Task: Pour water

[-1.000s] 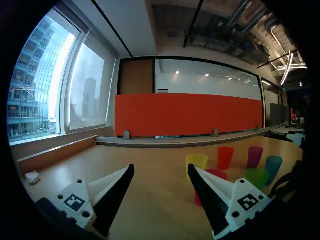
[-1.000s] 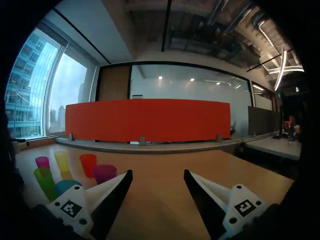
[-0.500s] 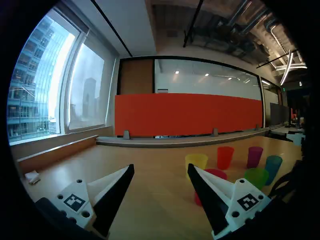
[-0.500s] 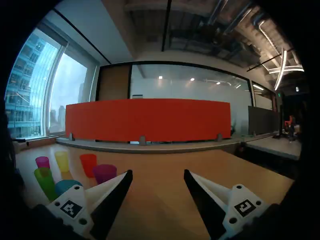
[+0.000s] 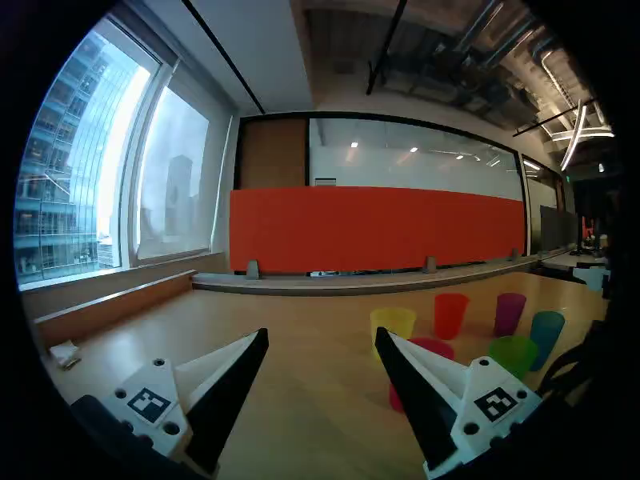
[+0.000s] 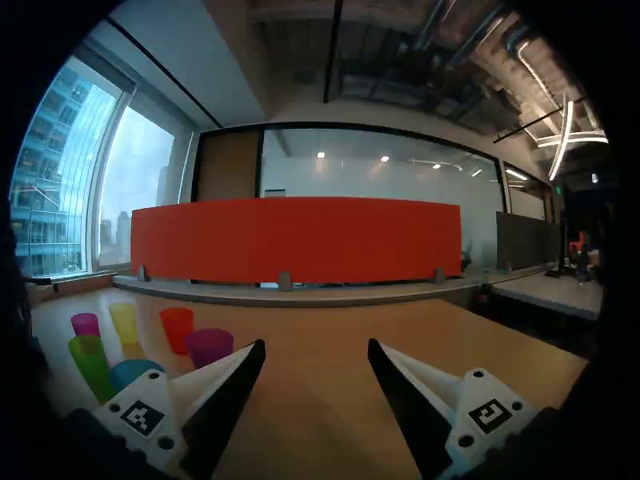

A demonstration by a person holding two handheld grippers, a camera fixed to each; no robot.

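The left gripper (image 5: 318,340) hangs over the wooden table (image 5: 304,316), its fingers spread wide with nothing between them. At the lower right of the left gripper view the cups stand close together: a yellow cup (image 5: 393,322), an orange cup (image 5: 450,314), a purple cup (image 5: 510,312), a teal cup (image 5: 547,334), a green cup (image 5: 512,354), and a red cup (image 5: 432,347) partly hidden behind one finger. The right gripper (image 6: 314,348) is likewise spread and empty. In the right gripper view the cluster sits at the lower left.
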